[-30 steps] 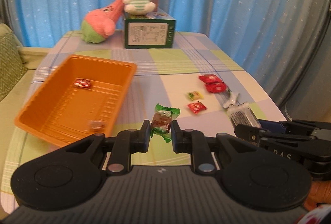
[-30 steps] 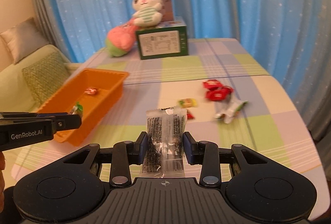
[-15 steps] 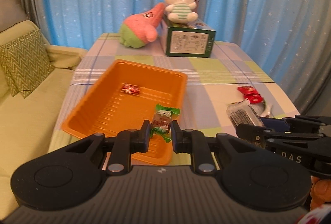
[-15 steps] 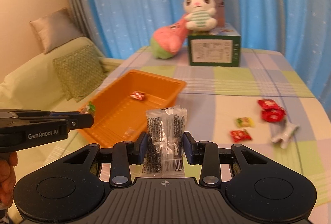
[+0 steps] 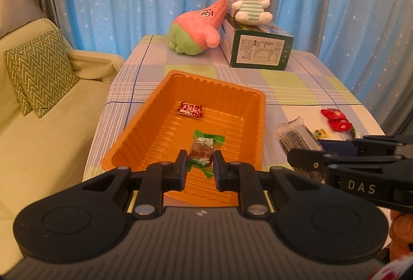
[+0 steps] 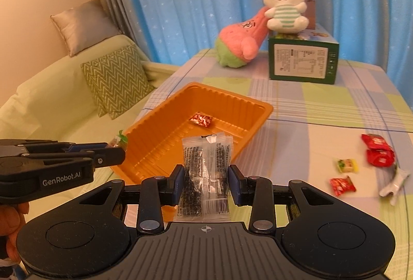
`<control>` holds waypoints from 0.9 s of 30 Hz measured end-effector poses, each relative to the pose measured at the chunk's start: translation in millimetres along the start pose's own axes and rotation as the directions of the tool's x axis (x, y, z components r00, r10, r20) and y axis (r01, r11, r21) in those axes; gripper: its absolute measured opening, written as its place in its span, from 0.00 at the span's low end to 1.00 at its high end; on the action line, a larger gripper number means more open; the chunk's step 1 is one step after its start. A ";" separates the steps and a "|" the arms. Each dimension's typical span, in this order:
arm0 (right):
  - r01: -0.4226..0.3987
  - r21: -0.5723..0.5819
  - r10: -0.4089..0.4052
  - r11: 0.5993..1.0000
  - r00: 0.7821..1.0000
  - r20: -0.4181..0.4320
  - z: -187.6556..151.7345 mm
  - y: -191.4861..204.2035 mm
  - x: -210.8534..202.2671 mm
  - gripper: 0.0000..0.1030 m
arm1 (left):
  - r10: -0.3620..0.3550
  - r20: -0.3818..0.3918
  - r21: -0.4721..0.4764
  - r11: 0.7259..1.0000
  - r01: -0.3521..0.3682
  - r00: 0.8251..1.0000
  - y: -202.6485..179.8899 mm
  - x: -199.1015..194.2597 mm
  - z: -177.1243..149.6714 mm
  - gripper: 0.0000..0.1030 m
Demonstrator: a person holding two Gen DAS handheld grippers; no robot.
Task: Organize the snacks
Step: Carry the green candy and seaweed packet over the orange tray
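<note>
While we hold both tongs over the table: each one has a snack pinched tight.

Our left tongs: the left gripper [image 5: 200, 166] is squeezed on a green candy [image 5: 204, 150]. We hold it up over the near end of the orange tray [image 5: 134, 122]. From the other camera we see the left gripper [image 6: 113, 154] at the tray's [image 6: 232, 150] near left corner, with the green candy [image 6: 120, 139] peeking out at its tip.

Our right tongs: the right gripper [image 6: 206, 181] is squeezed on a clear packet [image 6: 206, 171] with dark bits inside. The packet stands upright between the two sides. It is just in front of the tray's near edge. From the left camera the right gripper [image 5: 304, 162] and its clear packet [image 5: 296, 140] are just beside the tray's right wall.

Our tray: one red candy [image 5: 190, 109] lies inside, near the far end.

Our leftover snacks: two red packets [image 6: 378, 152], a small yellow candy [image 6: 347, 165], a small red candy [image 6: 342, 185] and a silver wrapper [image 6: 395, 183] lie on the checked tablecloth [image 6: 322, 104], to the right of the tray.

Our far end of the table: a white bunny toy [image 5: 250, 2] sits on a green box [image 5: 260, 50]. A pink and green plush [image 5: 197, 28] leans beside the box.

Our side view: a sofa [image 5: 38, 130] with a zigzag cushion [image 5: 38, 70] is to the left of the table.
</note>
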State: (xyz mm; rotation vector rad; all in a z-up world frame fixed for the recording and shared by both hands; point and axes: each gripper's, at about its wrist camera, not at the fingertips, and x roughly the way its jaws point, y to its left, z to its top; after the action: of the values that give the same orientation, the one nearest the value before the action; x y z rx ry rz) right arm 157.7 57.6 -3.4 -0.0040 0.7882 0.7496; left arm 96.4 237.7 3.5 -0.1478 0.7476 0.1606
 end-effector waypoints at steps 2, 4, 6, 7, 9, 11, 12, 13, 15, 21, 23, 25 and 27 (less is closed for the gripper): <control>-0.002 0.001 0.002 1.000 1.000 -0.008 3.2 -0.1 8.7 0.36 | 0.004 -0.006 0.001 1.000 -0.004 1.000 3.7 6.4 1.7 0.18; -0.001 0.001 0.001 1.000 1.000 -0.015 5.4 -0.4 17.2 0.36 | 0.003 -0.012 0.002 1.000 -0.003 1.000 7.5 13.9 2.9 0.18; -0.001 0.001 0.001 1.000 1.000 -0.022 6.9 -0.9 24.6 0.36 | 0.005 -0.019 0.003 1.000 -0.005 1.000 10.5 21.0 4.2 0.18; 0.000 0.001 0.000 1.000 1.000 -0.026 8.4 -1.3 29.1 0.36 | 0.006 -0.023 0.005 1.000 -0.006 1.000 11.9 25.0 4.9 0.18; 0.001 0.002 -0.001 1.000 0.999 -0.032 11.0 -2.5 36.9 0.36 | 0.005 -0.029 0.007 1.000 -0.004 1.000 15.2 32.4 6.5 0.18; 0.002 -0.002 -0.002 1.000 0.999 -0.037 13.7 -2.8 43.1 0.36 | 0.004 -0.033 0.009 1.000 -0.004 0.999 18.0 40.6 8.6 0.18; 0.003 -0.004 -0.003 1.000 0.999 -0.038 14.4 -3.3 45.5 0.36 | 0.003 -0.035 0.009 1.000 -0.003 0.999 19.3 44.2 9.3 0.18; 0.004 -0.006 -0.004 1.000 0.999 -0.039 15.6 -4.0 48.2 0.36 | 0.002 -0.038 0.009 1.000 -0.002 0.999 20.6 48.3 10.0 0.18; 0.007 -0.004 -0.008 1.000 0.999 -0.041 18.1 -5.6 53.5 0.36 | 0.000 -0.043 0.010 1.000 0.000 0.999 22.9 55.9 11.5 0.18; 0.010 0.009 -0.010 1.000 0.999 -0.049 22.6 -10.4 65.0 0.36 | -0.002 -0.047 0.000 1.000 0.002 0.999 29.2 76.3 10.4 0.22; 0.008 0.012 -0.007 1.000 0.999 -0.052 22.7 -11.3 67.2 0.36 | -0.005 -0.056 -0.008 1.000 0.004 0.998 32.3 79.8 9.2 0.22; 0.007 0.015 -0.006 1.000 0.999 -0.054 21.8 -11.5 68.6 0.36 | 0.000 -0.056 -0.014 1.000 -0.001 0.998 34.9 78.7 6.4 0.22; 0.006 0.021 -0.004 1.000 0.998 -0.059 21.2 -12.1 70.5 0.36 | 0.009 -0.052 -0.023 1.000 -0.010 0.999 37.7 76.0 3.7 0.22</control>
State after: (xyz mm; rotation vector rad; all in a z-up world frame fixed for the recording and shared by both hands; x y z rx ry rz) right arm 211.4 97.2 -36.7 -0.0086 0.8519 0.7389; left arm 146.4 282.3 -48.8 -0.1710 0.7987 0.1750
